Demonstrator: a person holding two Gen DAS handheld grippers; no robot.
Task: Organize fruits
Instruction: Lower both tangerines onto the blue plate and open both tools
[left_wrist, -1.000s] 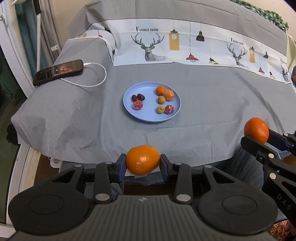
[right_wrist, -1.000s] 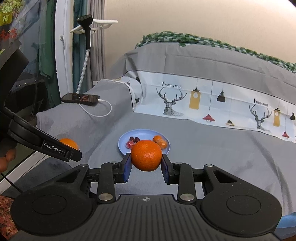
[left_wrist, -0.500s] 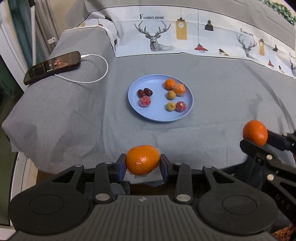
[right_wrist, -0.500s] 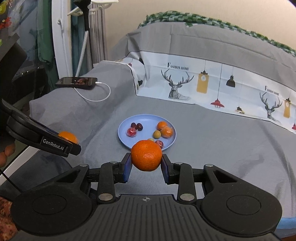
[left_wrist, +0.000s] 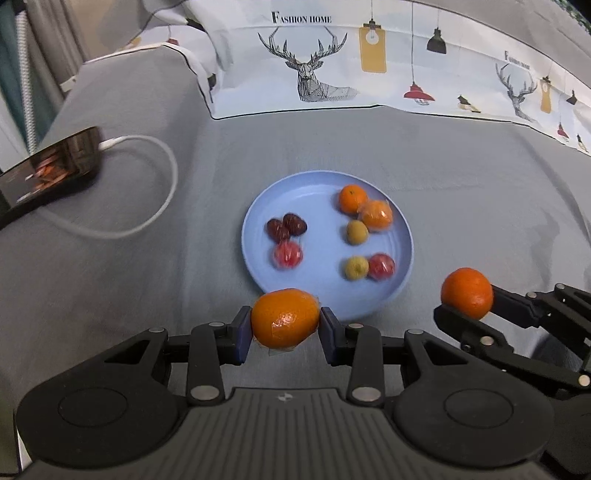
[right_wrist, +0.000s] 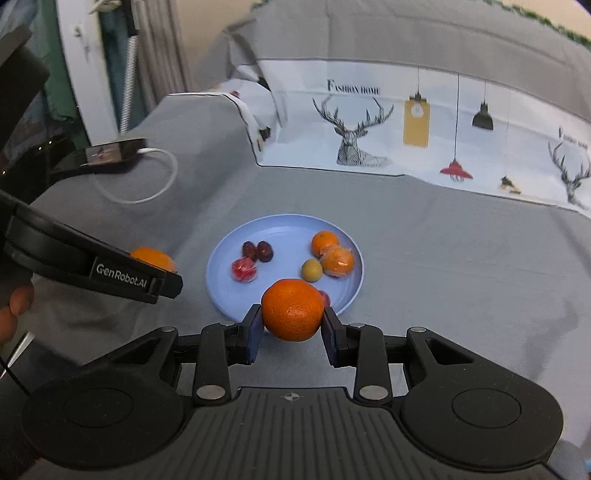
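- Above the near edge of the bed (left_wrist: 461, 192), a plastic-wrapped orange (left_wrist: 285, 318) is clamped between the blue pads of the left gripper (left_wrist: 285, 328), just short of the near rim of the blue plate (left_wrist: 317, 192).
- To the right in the left wrist view, a bare mandarin (left_wrist: 467, 298) is clamped in the right gripper (right_wrist: 291, 325), beside the plate's right edge and clear of the cover.
- From the right wrist view, that mandarin (right_wrist: 292, 309) is seen against the plate's near rim (right_wrist: 221, 254), with the left gripper (right_wrist: 162, 284) and its orange (right_wrist: 153, 257) off to the left.
- On the plate, seven small fruits are laid: two dark red dates (left_wrist: 286, 226) touching each other, a wrapped red fruit (left_wrist: 288, 254) just below them, a small mandarin (left_wrist: 352, 199) touching a wrapped orange fruit (left_wrist: 376, 215), and two yellow-green fruits (left_wrist: 357, 232), the nearer one touching another wrapped red fruit (left_wrist: 382, 266).
- At the far left of the bed, a phone (left_wrist: 51, 170) is lying with a white cable (left_wrist: 155, 206) plugged in and looped across the grey cover.
- A printed panel with deer and lamps (left_wrist: 317, 70) is spread behind the plate.
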